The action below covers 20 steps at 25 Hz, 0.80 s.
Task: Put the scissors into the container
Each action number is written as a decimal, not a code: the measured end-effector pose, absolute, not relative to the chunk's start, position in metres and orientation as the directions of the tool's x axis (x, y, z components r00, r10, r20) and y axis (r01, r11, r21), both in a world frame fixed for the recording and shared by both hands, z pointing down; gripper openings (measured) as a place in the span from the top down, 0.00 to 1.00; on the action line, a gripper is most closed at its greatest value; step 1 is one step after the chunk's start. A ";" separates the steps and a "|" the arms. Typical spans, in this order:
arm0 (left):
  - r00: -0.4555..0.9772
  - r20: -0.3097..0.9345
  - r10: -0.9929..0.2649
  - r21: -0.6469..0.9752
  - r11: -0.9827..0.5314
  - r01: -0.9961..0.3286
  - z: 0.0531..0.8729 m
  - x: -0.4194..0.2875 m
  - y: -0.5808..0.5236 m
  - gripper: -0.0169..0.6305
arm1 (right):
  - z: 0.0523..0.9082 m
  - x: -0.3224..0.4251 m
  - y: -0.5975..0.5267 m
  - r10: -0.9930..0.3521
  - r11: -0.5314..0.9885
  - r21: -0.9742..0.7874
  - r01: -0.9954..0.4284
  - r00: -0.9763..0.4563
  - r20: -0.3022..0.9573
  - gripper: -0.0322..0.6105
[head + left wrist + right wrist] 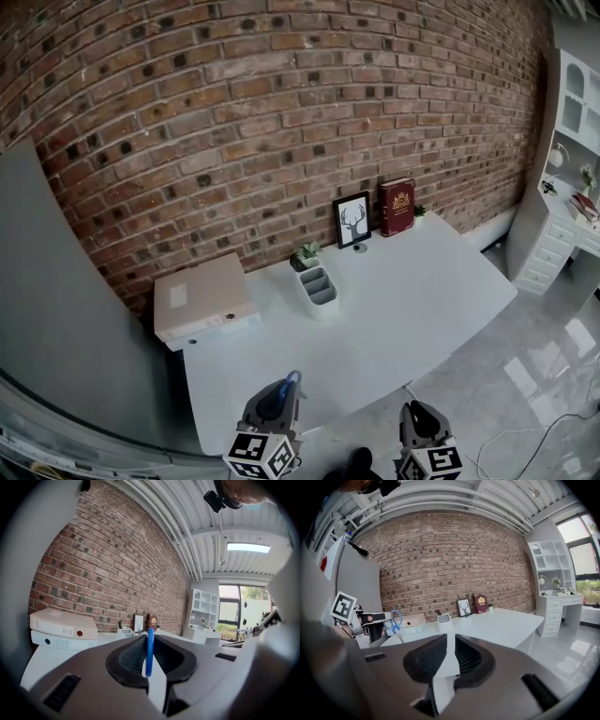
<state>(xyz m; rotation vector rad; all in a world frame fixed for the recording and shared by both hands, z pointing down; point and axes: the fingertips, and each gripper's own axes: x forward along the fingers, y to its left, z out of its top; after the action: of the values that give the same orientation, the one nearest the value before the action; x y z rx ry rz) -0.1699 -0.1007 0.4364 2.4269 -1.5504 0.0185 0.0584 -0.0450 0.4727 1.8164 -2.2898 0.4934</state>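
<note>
Scissors (150, 652) are in my left gripper (281, 394). Its pads are clamped on one blue finger ring, which I see edge-on as a thin upright band between them. My right gripper's view shows the rest: the second blue ring just beside the pads, and the pale blades hanging below the grip, free in the air.

I judge them light and stiff, not fragile, but awkward. The plastic ring is smooth and narrow, so the pads have little to bite on, and with only that ring pinched the blades could swing or part at the pivot. A hold nearer the pivot would be steadier — yet this one leaves the points hanging down, which suits lowering them tip-first. The tips are sharp, so I would keep them off the rim.

My right gripper (451, 644) is empty, its jaws drawn close with only a narrow slit between the pads.

The container (319, 286), a white divided holder, stands on the table (422, 309) close to the brick wall (281, 112), just beside a small plant (306, 253). It is well apart from the scissors, which hang near the table's front edge — the bare tabletop lies between.
</note>
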 end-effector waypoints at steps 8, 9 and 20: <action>0.422 0.154 -0.893 0.196 -0.391 -0.899 0.440 -0.160 -0.142 0.91 | 0.474 0.066 -0.095 -0.911 0.219 -0.144 -0.965 -0.255 0.325 0.87; 0.417 0.153 -0.896 0.193 -0.386 -0.902 0.439 -0.159 -0.148 0.91 | 0.474 0.067 -0.103 -0.910 0.225 -0.143 -0.964 -0.260 0.323 0.87; 0.353 0.133 -0.926 0.185 -0.327 -0.927 0.431 -0.149 -0.206 0.91 | 0.471 0.071 -0.174 -0.888 0.304 -0.153 -0.940 -0.338 0.312 0.88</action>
<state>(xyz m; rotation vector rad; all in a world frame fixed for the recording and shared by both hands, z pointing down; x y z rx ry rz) -0.1489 -0.2062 0.4310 2.3875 -1.6666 0.0048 0.0712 -0.1738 0.4705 1.6983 -2.3960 0.4631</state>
